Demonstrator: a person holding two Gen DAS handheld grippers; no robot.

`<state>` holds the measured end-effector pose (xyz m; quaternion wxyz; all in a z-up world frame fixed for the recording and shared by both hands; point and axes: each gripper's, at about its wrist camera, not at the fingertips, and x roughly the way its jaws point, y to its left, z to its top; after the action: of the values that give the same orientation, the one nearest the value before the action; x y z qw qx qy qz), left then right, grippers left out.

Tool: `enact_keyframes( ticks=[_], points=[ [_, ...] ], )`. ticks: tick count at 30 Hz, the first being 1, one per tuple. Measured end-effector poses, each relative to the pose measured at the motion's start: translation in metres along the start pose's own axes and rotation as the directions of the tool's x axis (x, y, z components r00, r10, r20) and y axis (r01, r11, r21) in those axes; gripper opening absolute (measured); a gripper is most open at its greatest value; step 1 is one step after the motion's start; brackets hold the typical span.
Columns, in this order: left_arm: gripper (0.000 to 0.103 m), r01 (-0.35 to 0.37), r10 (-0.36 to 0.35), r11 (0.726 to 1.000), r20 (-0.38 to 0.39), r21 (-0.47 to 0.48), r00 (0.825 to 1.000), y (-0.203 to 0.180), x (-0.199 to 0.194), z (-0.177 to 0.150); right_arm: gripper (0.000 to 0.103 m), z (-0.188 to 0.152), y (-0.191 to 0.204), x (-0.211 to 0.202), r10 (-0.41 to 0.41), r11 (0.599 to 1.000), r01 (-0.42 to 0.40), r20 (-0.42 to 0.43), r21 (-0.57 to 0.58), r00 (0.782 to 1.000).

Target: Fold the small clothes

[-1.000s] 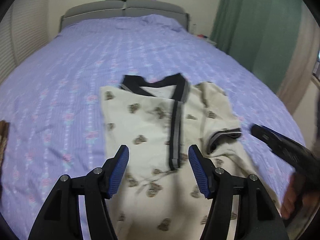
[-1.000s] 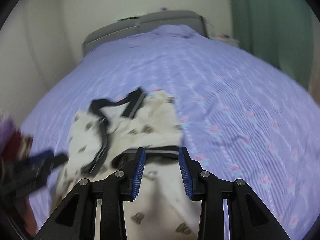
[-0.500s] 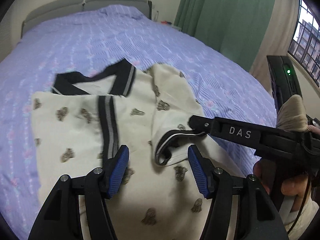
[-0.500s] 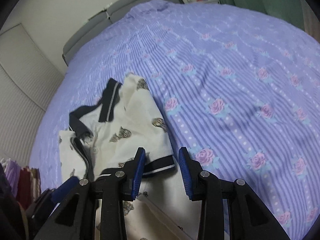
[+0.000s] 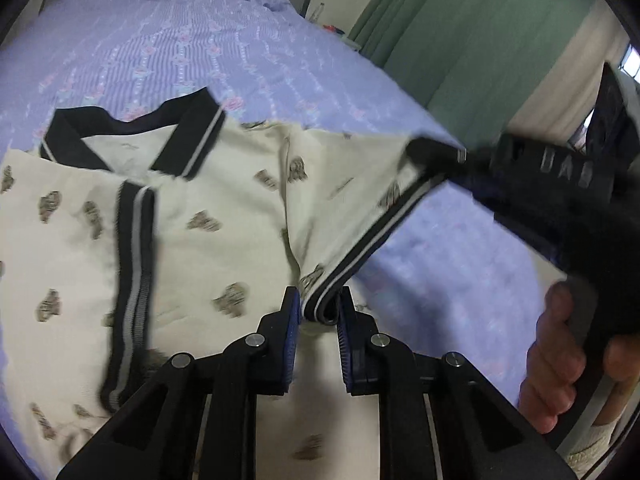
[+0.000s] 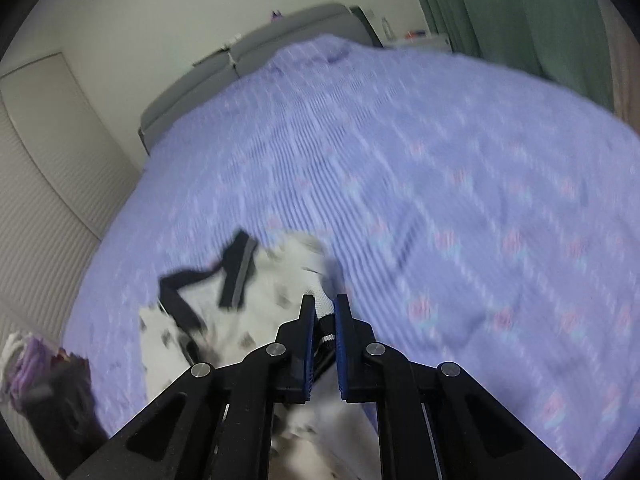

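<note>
Both grippers (image 5: 318, 312) (image 6: 322, 312) on sleeve cuff (image 5: 360, 248); clothes pile (image 6: 28, 364) only right-view.

we see a cream shirt (image 5: 224, 240) with brown motifs and black-grey trim on a lilac rose-striped bedspread (image 5: 168, 48).
</note>
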<state>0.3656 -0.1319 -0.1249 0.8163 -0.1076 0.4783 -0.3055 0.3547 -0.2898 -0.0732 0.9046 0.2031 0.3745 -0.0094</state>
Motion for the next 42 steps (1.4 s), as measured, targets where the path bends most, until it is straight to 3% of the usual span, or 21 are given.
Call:
enact_keyframes(
  ticks=[3, 6, 10, 13, 16, 19, 20, 21, 22, 24, 27, 30, 34, 38, 42],
  points=[
    [0.019, 0.028, -0.026, 0.999, 0.034, -0.037, 0.999, -0.005, -0.007, 0.001, 0.01, 0.028, 0.021, -0.011, 0.011, 0.998, -0.01, 0.015, -0.067, 1.0],
    [0.019, 0.059, -0.056, 0.992, 0.032, -0.108, 0.998, 0.004, -0.007, 0.002, 0.01, 0.043, 0.052, -0.004, 0.044, 0.988, -0.048, -0.033, -0.148, 0.998],
    [0.019, 0.061, -0.055, 0.982, 0.038, -0.181, 0.998, 0.022, -0.01, -0.003, 0.01, 0.041, 0.094, 0.027, 0.022, 0.959, -0.052, -0.113, -0.277, 0.993],
    [0.021, 0.025, -0.017, 0.975, 0.038, -0.222, 0.999, 0.039, -0.018, -0.011, 0.01, 0.032, 0.119, 0.055, 0.013, 0.942, -0.08, -0.203, -0.327, 0.979],
    [0.034, -0.043, 0.057, 0.969, 0.05, -0.242, 0.997, 0.057, -0.039, -0.02, 0.01, 0.014, 0.138, 0.073, 0.013, 0.921, -0.11, -0.254, -0.373, 0.967],
    [0.04, -0.121, 0.142, 0.969, 0.086, -0.214, 0.986, 0.072, -0.066, -0.022, 0.011, -0.004, 0.146, 0.081, 0.015, 0.906, -0.136, -0.289, -0.401, 0.957],
    [0.043, -0.149, 0.171, 0.968, 0.095, -0.203, 0.981, 0.076, -0.074, -0.021, 0.011, -0.008, 0.149, 0.083, 0.023, 0.9, -0.146, -0.289, -0.411, 0.957],
    [0.045, -0.173, 0.196, 0.967, 0.109, -0.188, 0.975, 0.08, -0.083, -0.02, 0.019, -0.012, 0.15, 0.082, 0.017, 0.896, -0.138, -0.278, -0.422, 0.96],
    [0.046, -0.192, 0.214, 0.966, 0.119, -0.175, 0.97, 0.083, -0.09, -0.019, 0.038, -0.014, 0.15, 0.078, -0.004, 0.894, -0.112, -0.259, -0.433, 0.966],
    [0.049, -0.205, 0.223, 0.97, 0.142, -0.134, 0.964, 0.088, -0.103, -0.014, 0.051, -0.016, 0.145, 0.063, -0.022, 0.899, -0.066, -0.195, -0.433, 0.981],
    [0.05, -0.191, 0.199, 0.979, 0.15, -0.066, 0.968, 0.089, -0.115, 0.002, 0.052, -0.021, 0.122, 0.02, 0.02, 0.918, -0.057, -0.099, -0.392, 0.995],
    [0.052, -0.183, 0.179, 0.983, 0.147, 0.013, 0.973, 0.087, -0.112, 0.028, 0.065, -0.034, 0.088, -0.013, -0.011, 0.94, 0.001, -0.027, -0.342, 1.0],
    [0.052, -0.151, 0.142, 0.986, 0.114, 0.077, 0.983, 0.081, -0.092, 0.056, 0.066, -0.057, 0.049, -0.028, -0.098, 0.947, 0.084, -0.03, -0.309, 0.995],
    [0.052, -0.102, 0.101, 0.994, 0.022, 0.049, 0.995, 0.08, -0.052, 0.08, 0.066, -0.08, 0.02, -0.02, -0.112, 0.961, 0.082, -0.1, -0.265, 0.989],
    [0.051, -0.083, 0.084, 0.996, -0.064, 0.012, 0.994, 0.074, -0.021, 0.089, 0.066, -0.092, 0.013, -0.006, -0.108, 0.964, 0.067, -0.147, -0.257, 0.983]
  ],
)
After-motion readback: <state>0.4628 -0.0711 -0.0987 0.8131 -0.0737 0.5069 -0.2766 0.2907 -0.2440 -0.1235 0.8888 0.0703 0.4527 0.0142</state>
